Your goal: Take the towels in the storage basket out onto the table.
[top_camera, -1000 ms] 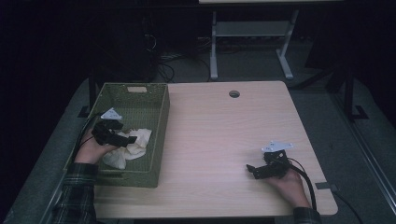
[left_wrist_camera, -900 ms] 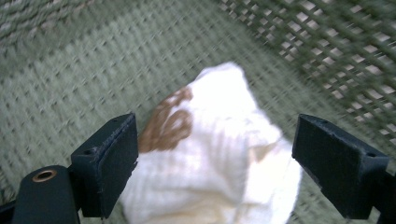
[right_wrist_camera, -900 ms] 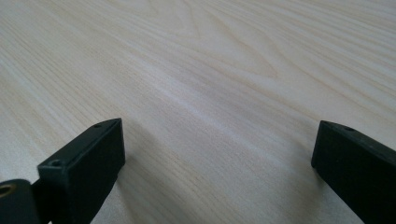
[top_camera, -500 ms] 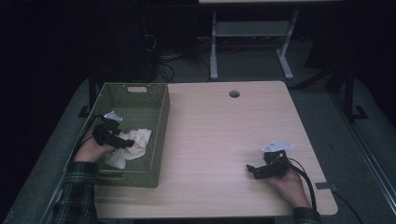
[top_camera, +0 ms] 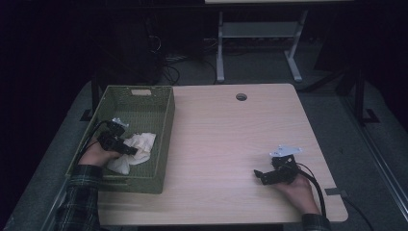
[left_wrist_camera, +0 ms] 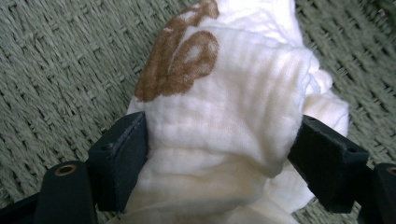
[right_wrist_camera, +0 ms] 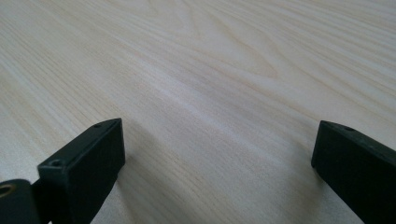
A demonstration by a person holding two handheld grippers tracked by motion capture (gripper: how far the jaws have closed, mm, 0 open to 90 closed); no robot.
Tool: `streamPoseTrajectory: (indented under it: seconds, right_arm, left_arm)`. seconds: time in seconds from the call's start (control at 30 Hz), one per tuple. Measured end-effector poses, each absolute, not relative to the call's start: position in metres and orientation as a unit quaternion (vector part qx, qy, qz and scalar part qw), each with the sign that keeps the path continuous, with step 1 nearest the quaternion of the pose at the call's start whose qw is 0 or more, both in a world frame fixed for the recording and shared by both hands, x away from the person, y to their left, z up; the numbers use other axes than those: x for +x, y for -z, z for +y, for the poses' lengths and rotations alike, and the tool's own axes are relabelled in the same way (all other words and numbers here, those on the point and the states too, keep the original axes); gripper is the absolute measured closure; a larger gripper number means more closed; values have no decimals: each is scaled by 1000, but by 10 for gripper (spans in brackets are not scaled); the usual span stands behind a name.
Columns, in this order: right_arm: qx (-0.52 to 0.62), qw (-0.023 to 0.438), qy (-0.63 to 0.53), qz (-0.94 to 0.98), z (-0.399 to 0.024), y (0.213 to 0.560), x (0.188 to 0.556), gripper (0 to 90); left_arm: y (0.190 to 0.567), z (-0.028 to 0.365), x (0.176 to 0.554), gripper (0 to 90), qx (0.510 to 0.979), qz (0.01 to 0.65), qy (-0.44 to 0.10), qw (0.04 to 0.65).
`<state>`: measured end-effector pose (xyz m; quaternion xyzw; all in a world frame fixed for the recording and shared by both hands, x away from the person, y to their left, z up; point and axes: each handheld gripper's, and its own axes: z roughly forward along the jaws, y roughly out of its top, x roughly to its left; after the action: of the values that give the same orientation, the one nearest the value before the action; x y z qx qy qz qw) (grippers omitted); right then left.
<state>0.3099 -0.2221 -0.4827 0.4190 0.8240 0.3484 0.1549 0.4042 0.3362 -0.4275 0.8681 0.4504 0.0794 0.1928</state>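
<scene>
A crumpled white cloth [top_camera: 140, 144] with a brown print [left_wrist_camera: 180, 65] lies on the floor of the green woven basket [top_camera: 166, 126] at the table's left. My left gripper [top_camera: 131, 150] reaches into the basket. Its jaws have just been closing, and the cloth [left_wrist_camera: 219, 107] fills the gap between them with both pads pressing its sides. My right gripper [top_camera: 259, 174] rests low on the bare wood near the table's front right. In the right gripper view it [right_wrist_camera: 219, 140] stands open with nothing between its fingers.
The light wooden table [top_camera: 226, 139] has a round cable hole [top_camera: 241, 96] near its far edge. The basket's walls stand around the left hand. Beyond the table are a dark floor, cables and a white metal stand [top_camera: 257, 43].
My left gripper has sunk a little onto the cloth in the basket. The right hand and its gripper have stayed where they were.
</scene>
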Motion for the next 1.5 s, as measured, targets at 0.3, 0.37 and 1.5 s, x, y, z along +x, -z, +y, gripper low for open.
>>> streamPoseTrajectory:
  seconds: [0.3, 0.37, 1.5]
  right_arm:
    - [419, 155, -348, 824, -222, 483, 310, 24]
    - [419, 155, -348, 824, -222, 483, 310, 24]
    - [420, 155, -348, 824, -222, 483, 310, 24]
  left_arm:
    - [424, 335, 404, 550, 866, 465, -75, 167]
    - [423, 335, 404, 621, 864, 469, -72, 166]
    - [370, 338, 381, 749, 823, 388, -107, 400]
